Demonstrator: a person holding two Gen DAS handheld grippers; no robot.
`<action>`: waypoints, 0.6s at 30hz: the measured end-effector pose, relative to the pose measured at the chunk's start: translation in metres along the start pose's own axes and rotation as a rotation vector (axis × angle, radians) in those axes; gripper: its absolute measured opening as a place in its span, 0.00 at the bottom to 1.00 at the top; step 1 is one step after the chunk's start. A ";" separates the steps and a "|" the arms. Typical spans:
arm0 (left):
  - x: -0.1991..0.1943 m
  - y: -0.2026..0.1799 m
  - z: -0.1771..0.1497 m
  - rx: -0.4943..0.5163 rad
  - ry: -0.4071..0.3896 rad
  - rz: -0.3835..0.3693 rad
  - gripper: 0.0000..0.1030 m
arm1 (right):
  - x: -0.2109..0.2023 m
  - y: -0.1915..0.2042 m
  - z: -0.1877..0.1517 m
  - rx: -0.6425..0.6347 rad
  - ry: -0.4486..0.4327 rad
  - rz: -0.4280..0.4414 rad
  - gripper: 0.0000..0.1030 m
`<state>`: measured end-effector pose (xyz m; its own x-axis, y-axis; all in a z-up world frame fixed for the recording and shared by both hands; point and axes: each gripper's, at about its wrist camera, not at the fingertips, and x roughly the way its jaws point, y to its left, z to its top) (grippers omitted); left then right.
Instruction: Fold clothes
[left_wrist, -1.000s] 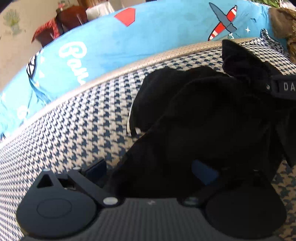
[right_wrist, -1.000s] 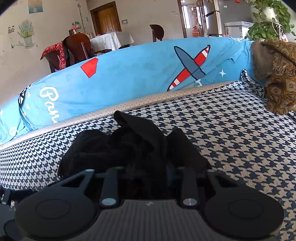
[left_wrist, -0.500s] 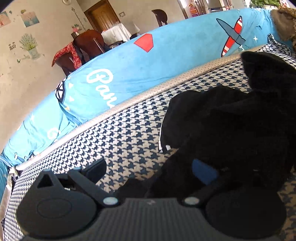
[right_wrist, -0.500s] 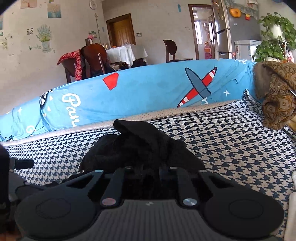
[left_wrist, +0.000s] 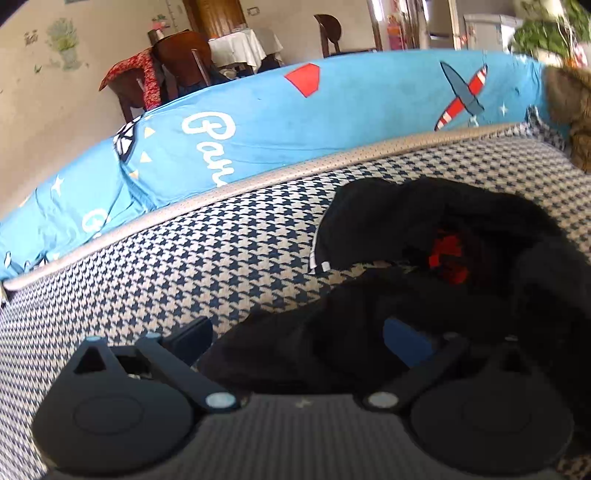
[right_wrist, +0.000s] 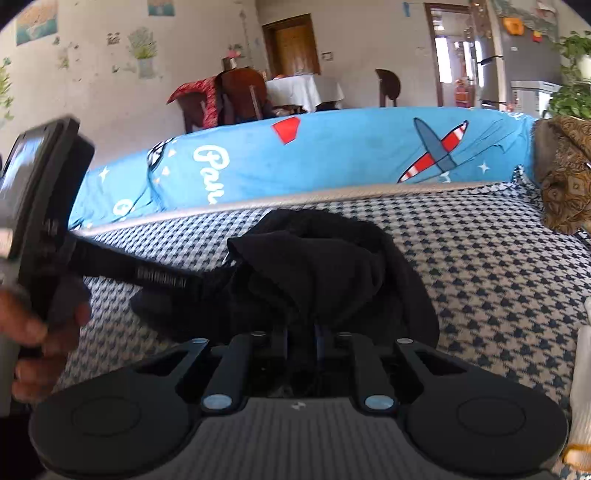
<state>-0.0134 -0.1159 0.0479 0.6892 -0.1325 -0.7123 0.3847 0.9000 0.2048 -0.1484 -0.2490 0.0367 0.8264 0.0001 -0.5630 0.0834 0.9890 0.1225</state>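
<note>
A crumpled black garment (left_wrist: 424, 221) lies on the houndstooth seat (left_wrist: 184, 266). A red patch (left_wrist: 447, 258) shows in its folds. My left gripper (left_wrist: 295, 341) is open, its fingers wide apart, with a low edge of the garment lying between them and over the right finger. In the right wrist view the garment (right_wrist: 325, 266) bunches up into a peak. My right gripper (right_wrist: 301, 339) is shut on its near edge, and the cloth hides the fingertips. The left tool's body (right_wrist: 40, 206) and the hand (right_wrist: 29, 328) that holds it show at the left.
A blue backrest cover (left_wrist: 332, 122) with a plane print runs along the far edge of the seat. A brown patterned cloth (right_wrist: 561, 184) is piled at the right end. Bare houndstooth seat (right_wrist: 498, 277) lies to the right of the garment. Chairs and a table stand behind.
Both views have drawn back and tilted up, showing more of the room. The garment has opened to reveal the red patch. The left tool has come into the right wrist view.
</note>
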 end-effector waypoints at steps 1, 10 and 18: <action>-0.003 0.004 -0.002 -0.017 -0.003 -0.001 1.00 | -0.002 0.002 -0.004 -0.013 0.010 0.013 0.14; -0.012 0.029 -0.015 -0.154 -0.018 -0.024 1.00 | -0.018 0.012 -0.027 -0.076 0.081 0.135 0.14; 0.000 0.033 -0.012 -0.217 -0.006 -0.042 1.00 | -0.032 0.013 -0.011 -0.113 0.033 0.170 0.15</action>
<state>-0.0082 -0.0812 0.0461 0.6795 -0.1737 -0.7128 0.2726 0.9618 0.0255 -0.1796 -0.2344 0.0474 0.8046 0.1714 -0.5685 -0.1200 0.9846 0.1270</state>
